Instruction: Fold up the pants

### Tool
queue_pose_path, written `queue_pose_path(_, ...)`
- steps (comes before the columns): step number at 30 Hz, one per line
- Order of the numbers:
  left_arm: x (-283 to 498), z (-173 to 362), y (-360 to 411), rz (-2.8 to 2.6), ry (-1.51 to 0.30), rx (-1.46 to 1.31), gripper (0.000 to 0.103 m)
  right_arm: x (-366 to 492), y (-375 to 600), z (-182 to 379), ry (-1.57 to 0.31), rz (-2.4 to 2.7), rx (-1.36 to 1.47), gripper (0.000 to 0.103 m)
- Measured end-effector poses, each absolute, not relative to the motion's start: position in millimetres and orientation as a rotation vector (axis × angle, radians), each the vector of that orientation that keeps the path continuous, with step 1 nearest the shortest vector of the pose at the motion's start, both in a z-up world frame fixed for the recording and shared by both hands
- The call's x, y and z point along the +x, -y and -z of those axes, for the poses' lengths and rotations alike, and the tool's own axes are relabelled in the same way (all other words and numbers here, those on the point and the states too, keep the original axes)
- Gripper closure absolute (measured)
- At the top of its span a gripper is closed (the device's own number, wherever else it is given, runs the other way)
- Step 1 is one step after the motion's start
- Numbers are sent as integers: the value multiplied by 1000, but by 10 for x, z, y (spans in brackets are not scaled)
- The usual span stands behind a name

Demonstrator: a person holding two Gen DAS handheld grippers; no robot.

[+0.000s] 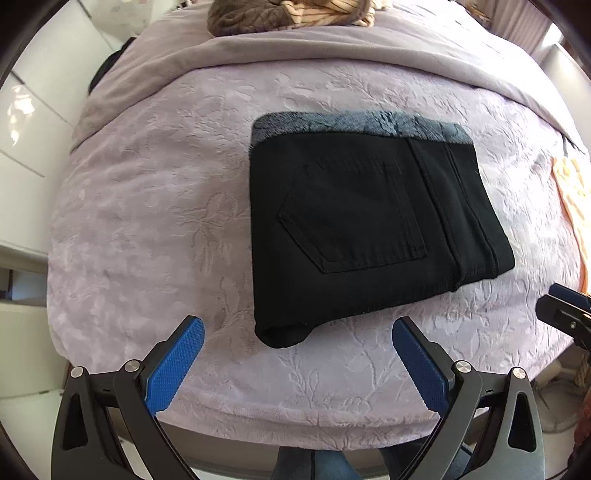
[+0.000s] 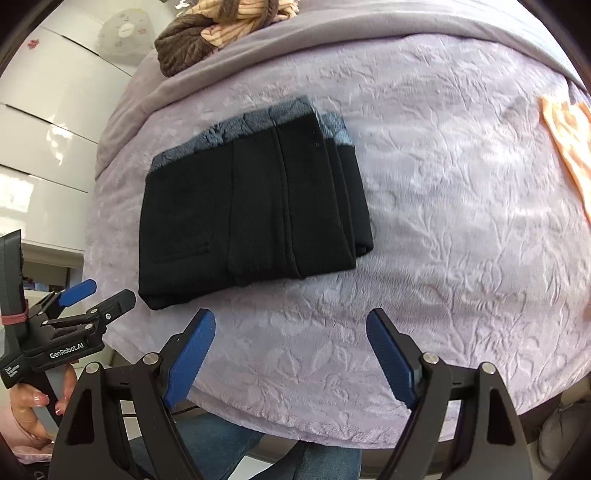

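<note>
Black pants [image 1: 362, 225] lie folded into a compact rectangle on the lilac embossed bedspread [image 1: 155, 206], back pocket up, with grey fleece lining showing along the far edge. They also show in the right wrist view [image 2: 255, 210]. My left gripper [image 1: 297, 332] is open and empty, held just short of the near edge of the pants. My right gripper [image 2: 291, 325] is open and empty, near the pants' near right corner. The left gripper also shows at the left edge of the right wrist view [image 2: 92, 295].
A pile of brown and striped clothes [image 1: 288, 14] lies at the far end of the bed on a grey blanket [image 1: 332, 48]. An orange cloth [image 2: 569, 140] lies at the right. White cabinets [image 2: 48, 122] stand to the left. The bed's near edge is just below the grippers.
</note>
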State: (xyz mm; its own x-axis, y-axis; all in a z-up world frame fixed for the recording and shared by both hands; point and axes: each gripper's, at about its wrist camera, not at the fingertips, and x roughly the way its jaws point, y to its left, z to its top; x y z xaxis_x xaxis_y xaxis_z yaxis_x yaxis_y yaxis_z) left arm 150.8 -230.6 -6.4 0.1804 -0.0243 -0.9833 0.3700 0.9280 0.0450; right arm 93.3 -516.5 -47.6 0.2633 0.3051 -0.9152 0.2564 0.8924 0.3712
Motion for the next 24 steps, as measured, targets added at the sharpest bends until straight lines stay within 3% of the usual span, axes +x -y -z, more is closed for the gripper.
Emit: queue_pose_path(24, 1034, -197, 2734, 150, -1320, 214, 1, 707, 5825, 360, -1332, -153, 452, 16)
